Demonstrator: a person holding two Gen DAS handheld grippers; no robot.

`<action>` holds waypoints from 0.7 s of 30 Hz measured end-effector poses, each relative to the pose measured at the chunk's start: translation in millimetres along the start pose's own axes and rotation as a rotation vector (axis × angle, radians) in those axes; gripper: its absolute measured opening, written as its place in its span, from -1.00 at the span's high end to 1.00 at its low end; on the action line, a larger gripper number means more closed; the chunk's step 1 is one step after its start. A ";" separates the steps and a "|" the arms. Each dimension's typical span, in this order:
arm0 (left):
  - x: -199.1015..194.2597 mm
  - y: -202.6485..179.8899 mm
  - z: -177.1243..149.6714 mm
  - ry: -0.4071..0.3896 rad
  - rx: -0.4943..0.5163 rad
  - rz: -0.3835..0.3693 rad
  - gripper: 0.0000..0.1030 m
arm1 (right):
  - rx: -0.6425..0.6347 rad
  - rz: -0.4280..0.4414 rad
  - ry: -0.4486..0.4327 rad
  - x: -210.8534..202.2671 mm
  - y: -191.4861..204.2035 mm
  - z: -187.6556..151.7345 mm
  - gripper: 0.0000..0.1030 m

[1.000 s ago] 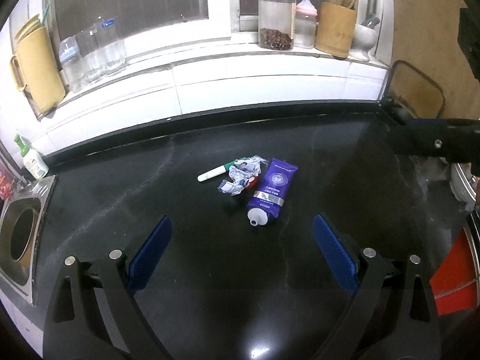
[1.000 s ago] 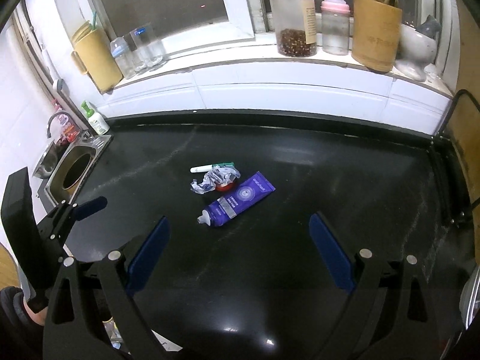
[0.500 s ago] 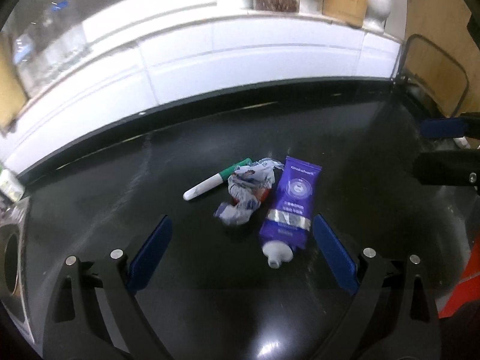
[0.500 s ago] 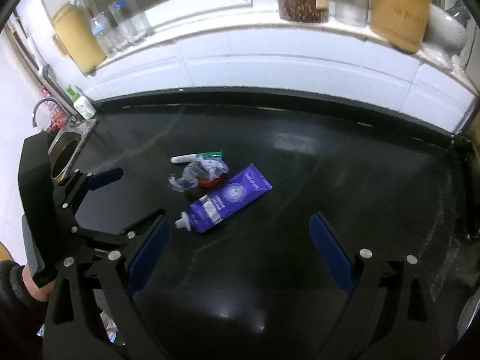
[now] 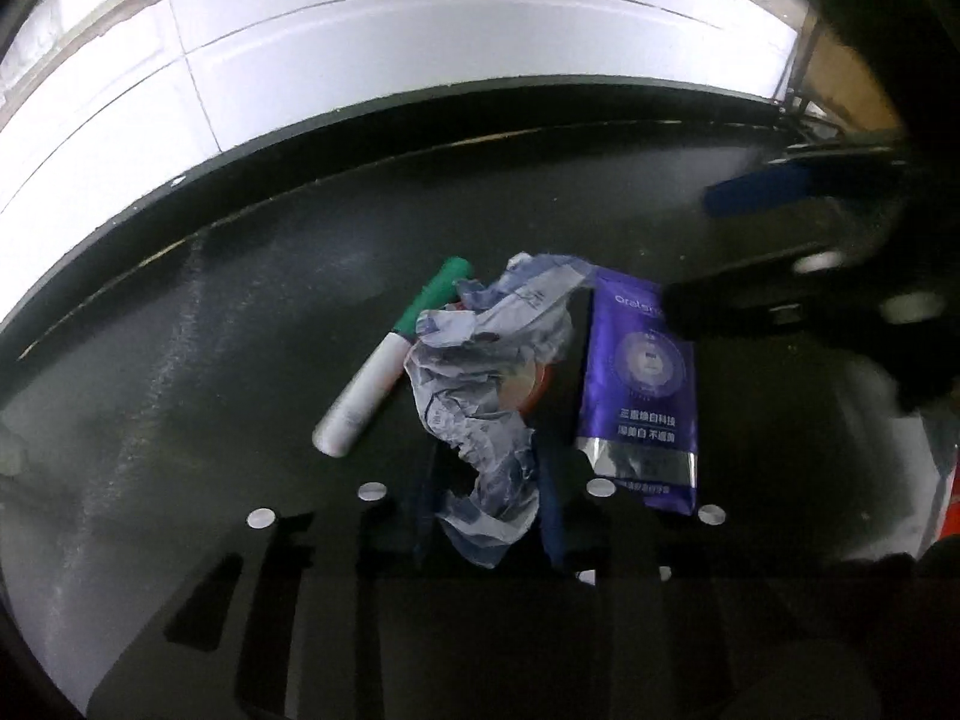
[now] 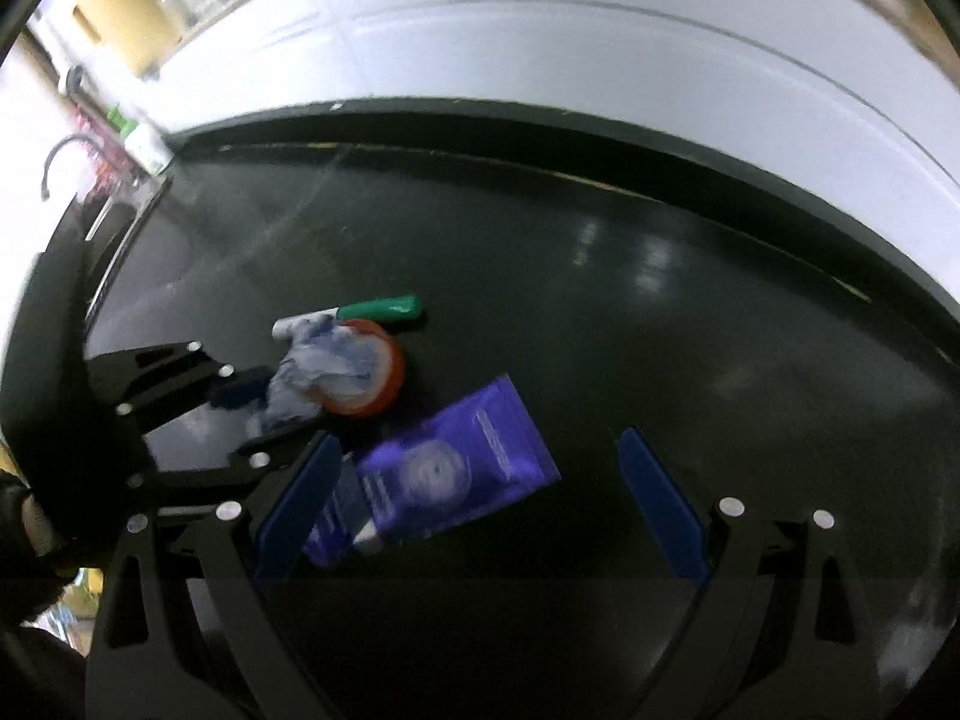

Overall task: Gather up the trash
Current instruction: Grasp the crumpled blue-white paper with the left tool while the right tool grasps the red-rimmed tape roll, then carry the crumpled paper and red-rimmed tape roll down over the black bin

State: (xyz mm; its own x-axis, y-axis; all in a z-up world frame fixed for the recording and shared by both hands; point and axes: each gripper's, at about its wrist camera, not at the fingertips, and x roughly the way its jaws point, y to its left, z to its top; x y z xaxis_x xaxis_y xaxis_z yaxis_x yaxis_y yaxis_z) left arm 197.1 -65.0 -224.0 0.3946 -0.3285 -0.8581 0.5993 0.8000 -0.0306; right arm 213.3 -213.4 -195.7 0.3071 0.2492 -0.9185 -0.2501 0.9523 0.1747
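Note:
A small trash pile lies on the black counter [image 5: 180, 396]. It holds a crumpled bluish wrapper [image 5: 480, 372], a white marker with a green cap [image 5: 390, 360] and a purple tube [image 5: 645, 396]. A red-orange round lid [image 6: 384, 384] sits under the wrapper [image 6: 324, 372]. My left gripper [image 5: 486, 510] is closing, with the wrapper's near end between its pads and touching them. From the right wrist view the left gripper [image 6: 267, 414] comes in from the left. My right gripper [image 6: 480, 501] stands wide open over the tube [image 6: 456, 468], whose cap end is by the left pad.
A white tiled wall [image 5: 420, 48] runs behind the counter. At the far left are a sink with a faucet [image 6: 60, 156], a green-and-white bottle [image 6: 141, 141] and a yellow container [image 6: 114, 6]. The right gripper [image 5: 690, 252] hangs just right of the pile.
Both grippers have come down close to the pile. The left jaws have gone from wide open to narrow around the wrapper. The right jaws stay wide, now over the tube.

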 end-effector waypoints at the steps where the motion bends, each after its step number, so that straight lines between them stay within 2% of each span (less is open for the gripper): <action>1: -4.7 3.5 -1.8 -0.008 -0.013 -0.004 0.56 | -0.024 0.006 0.006 6.7 1.9 3.3 -0.76; 7: -33.3 21.8 -14.0 -0.039 -0.090 0.013 0.56 | -0.189 0.054 0.029 35.6 26.7 18.6 -0.76; 12: -44.8 42.9 -27.9 -0.024 -0.183 0.051 0.56 | -0.297 0.053 0.043 55.8 51.8 28.1 -0.70; 13: -45.9 46.4 -29.2 -0.022 -0.197 0.057 0.56 | -0.328 0.044 0.030 57.8 57.4 28.8 -0.63; 15: -48.6 53.1 -32.0 -0.018 -0.226 0.070 0.56 | -0.372 0.024 0.013 58.7 63.8 29.1 -0.34; 16: -49.1 55.0 -32.1 -0.017 -0.240 0.079 0.56 | -0.395 0.017 0.000 57.3 67.4 29.0 0.05; 21: -56.9 57.6 -34.6 -0.023 -0.280 0.108 0.56 | -0.384 0.017 0.019 52.3 68.9 27.4 0.04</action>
State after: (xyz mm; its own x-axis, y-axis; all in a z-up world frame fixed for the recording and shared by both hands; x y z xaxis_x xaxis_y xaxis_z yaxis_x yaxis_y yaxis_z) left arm 185.1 17.1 -194.7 0.4633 -0.2426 -0.8524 0.3390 0.9372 -0.0824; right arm 237.3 -129.9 -221.9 0.2836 0.2572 -0.9238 -0.5817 0.8120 0.0475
